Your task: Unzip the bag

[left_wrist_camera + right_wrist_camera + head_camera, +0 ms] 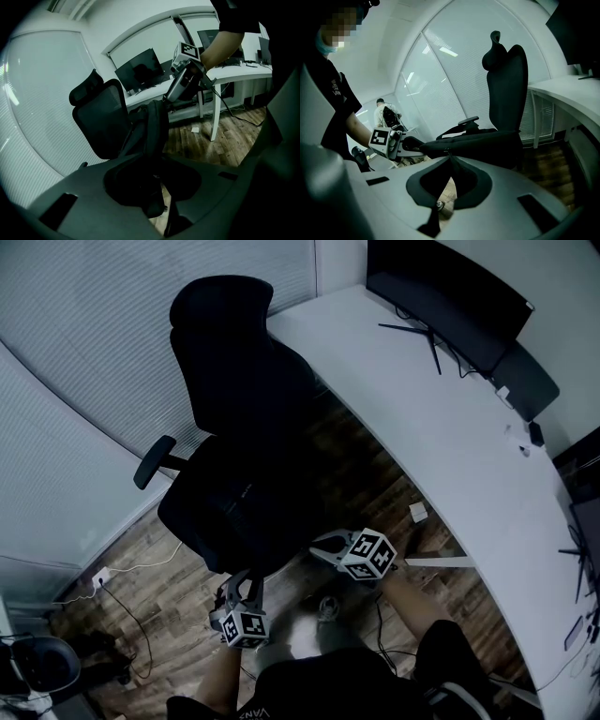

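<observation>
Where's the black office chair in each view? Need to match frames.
Head view: black office chair upper left of centre, seen from above.
Left gripper view: left of centre, backrest upright.
Right gripper view: right of centre, side-on, headrest near the top.
Shared landmark: white curved desk.
</observation>
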{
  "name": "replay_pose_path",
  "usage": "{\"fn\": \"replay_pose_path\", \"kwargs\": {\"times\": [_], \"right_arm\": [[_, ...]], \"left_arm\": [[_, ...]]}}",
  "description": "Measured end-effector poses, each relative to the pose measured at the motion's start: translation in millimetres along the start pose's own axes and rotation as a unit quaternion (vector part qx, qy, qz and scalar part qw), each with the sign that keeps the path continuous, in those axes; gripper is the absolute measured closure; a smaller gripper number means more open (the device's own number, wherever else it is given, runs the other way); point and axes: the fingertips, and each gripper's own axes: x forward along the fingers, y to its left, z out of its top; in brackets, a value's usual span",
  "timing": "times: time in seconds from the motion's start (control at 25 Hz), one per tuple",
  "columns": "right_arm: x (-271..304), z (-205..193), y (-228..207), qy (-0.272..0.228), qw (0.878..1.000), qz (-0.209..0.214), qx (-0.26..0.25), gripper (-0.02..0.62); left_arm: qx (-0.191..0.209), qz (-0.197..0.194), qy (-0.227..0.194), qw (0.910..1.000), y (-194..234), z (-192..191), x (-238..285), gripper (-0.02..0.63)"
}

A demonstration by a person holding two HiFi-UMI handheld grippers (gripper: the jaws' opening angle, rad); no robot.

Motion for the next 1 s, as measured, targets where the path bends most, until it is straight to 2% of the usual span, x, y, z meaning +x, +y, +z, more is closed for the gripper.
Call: {"fn": "replay_pose_path", "kwargs": {"times": [0.2, 0.6, 1.0], "right_arm": [[-7.5, 0.6, -18.2, 0.0, 1.0, -0.009, -0.002, 0.552], [-27.4, 3.2, -79.3, -0.005, 0.998, -0.055, 0.019, 0.552], [-27.0, 3.7, -125.1, 0.003, 0.997, -0.077, 0.026, 0.552]], "left_arm": [[-0.015, 0.004, 0.012, 0.9998, -0.8, -1.7, 0.3, 0.502], [-0.019, 0.005, 0.03, 0.9993, -4.1, -3.9, 5.2, 0.502], [-0.028, 0.008, 0.038, 0.9989, -4.6, -0.6, 10.4, 0.502]]}}
